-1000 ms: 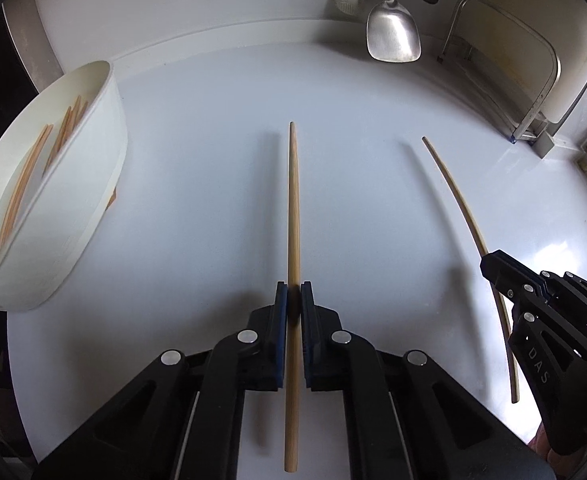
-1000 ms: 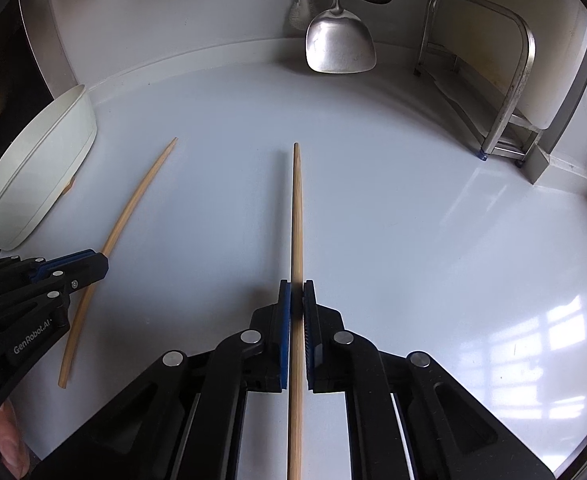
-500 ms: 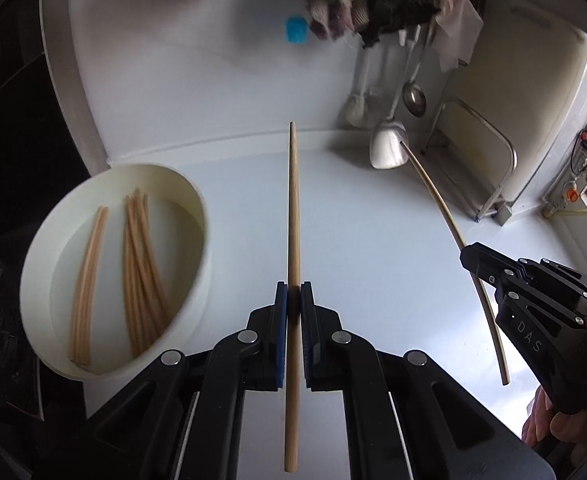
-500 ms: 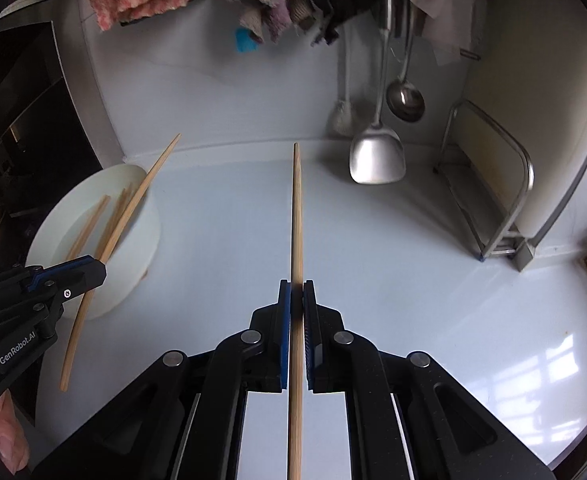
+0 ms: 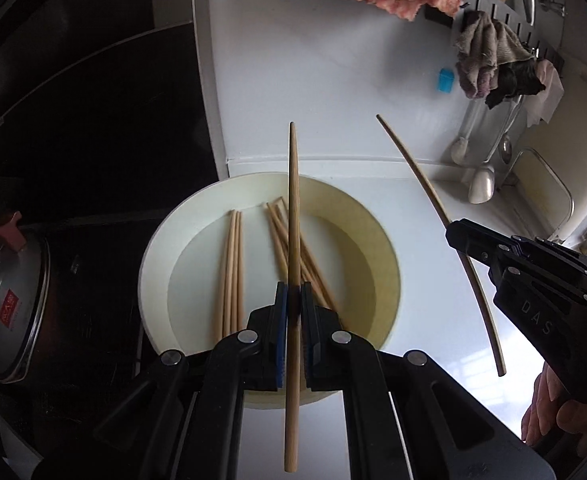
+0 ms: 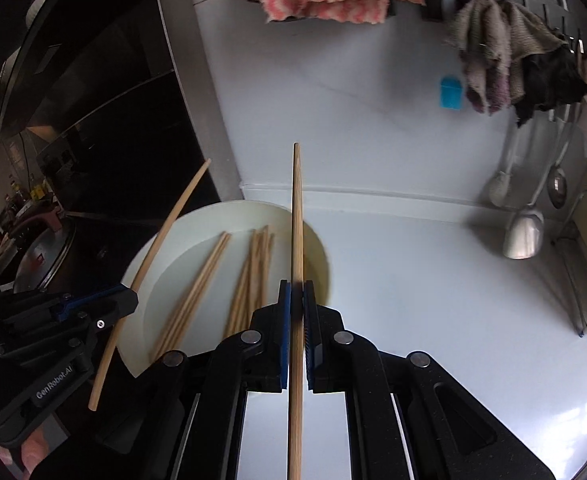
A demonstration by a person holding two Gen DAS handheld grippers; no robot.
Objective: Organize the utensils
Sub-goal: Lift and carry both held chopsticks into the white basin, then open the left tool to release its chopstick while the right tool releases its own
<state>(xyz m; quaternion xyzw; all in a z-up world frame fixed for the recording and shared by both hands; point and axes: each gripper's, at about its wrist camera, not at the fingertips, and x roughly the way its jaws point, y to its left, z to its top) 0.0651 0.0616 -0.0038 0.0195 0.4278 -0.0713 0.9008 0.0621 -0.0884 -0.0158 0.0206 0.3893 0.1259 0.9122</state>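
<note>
Two chopsticks, one clamped in the left gripper [image 5: 291,300] fingers and one in the right gripper [image 6: 296,300], hang above the bowl [image 5: 165,248] (at the counter's left edge); lower tips inside the rim before releasing.

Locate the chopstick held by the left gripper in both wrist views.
Left wrist view: chopstick runs up the centre, clamped in the left gripper, over the white bowl.
Right wrist view: same chopstick slants at lower left, clamped in the left gripper, crossing the bowl's left rim.
Shared landmark: the blue tag on the wall.
</note>
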